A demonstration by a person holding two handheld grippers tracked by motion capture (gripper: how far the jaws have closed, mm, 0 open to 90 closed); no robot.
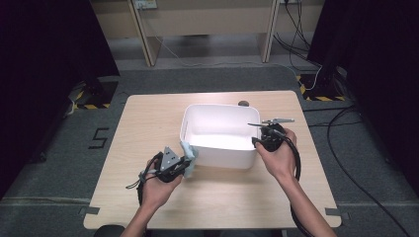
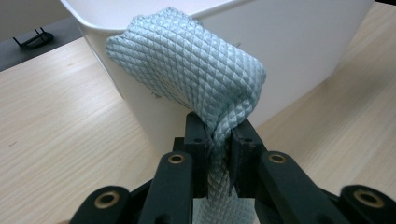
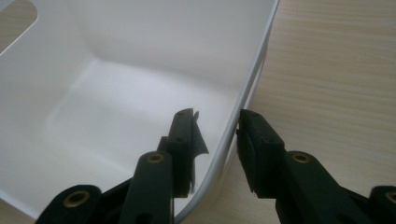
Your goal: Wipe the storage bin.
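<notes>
Bin: white plastic tub (image 1: 217,148), interior bare, mid-table.
Cloth: pale blue woven cloth (image 2: 187,70), touching the tub's near-left outer wall.
Left gripper (image 1: 185,163): clenched on the cloth.
Right gripper (image 3: 217,126): jaws straddle the tub's right wall, inner pad apart.
Surface: light wooden table (image 1: 148,118); grey floor (image 1: 197,79).

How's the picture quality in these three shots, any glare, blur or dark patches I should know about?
High view: the white bin glares inside, washing out its floor, and the room's sides fall to black. Left gripper view: the blue cloth is sharp in its weave, lit evenly. Right gripper view: the bin wall is soft and hazy with a faint shadow beside the right gripper; the wood grain reads clearly.
</notes>
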